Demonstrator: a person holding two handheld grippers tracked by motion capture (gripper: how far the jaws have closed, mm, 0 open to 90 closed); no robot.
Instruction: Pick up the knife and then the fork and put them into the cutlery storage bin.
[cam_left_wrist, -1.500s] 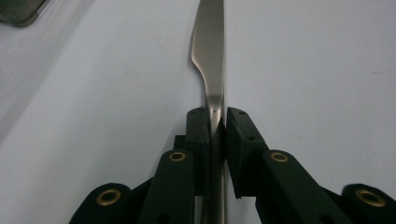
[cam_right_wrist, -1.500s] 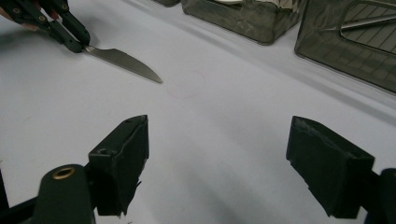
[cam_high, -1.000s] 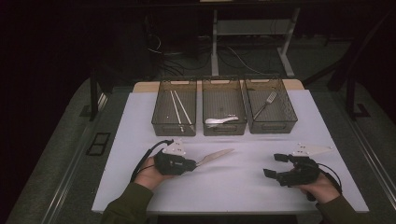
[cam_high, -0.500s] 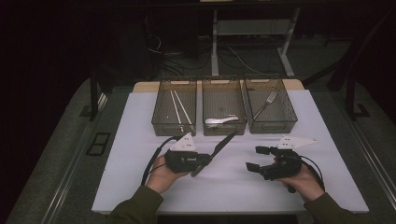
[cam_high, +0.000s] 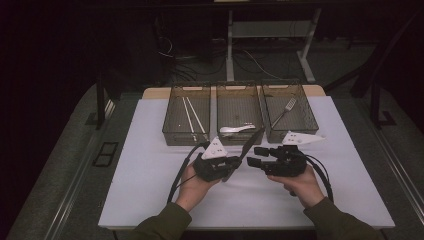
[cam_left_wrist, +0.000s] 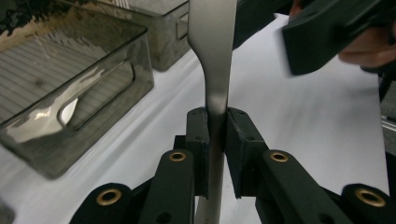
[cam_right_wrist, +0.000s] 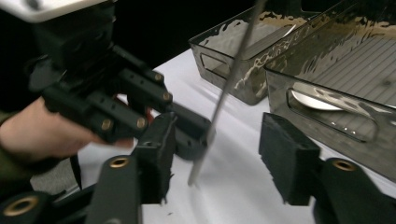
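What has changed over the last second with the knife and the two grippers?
Both hands came together at mid-table: the left gripper, clamped on the knife, swung its blade up toward the trays, and the right gripper moved in beside it, its jaws just closing around the handle end without pressing yet. The trays and their cutlery stayed put.

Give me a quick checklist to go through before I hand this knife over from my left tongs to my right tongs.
1. Left tongs clamped on the knife: ok, both pads press its handle.
2. Knife between the right tongs: ok. Their jaws have just been closing, with the knife standing between them.
3. Right pads pressing the knife: not ok, there is a gap on each side. Keep the left grip until this is fixed.
4. Knife tip free of the middle bin: cannot tell. In the high view the tip overlaps its front wall.
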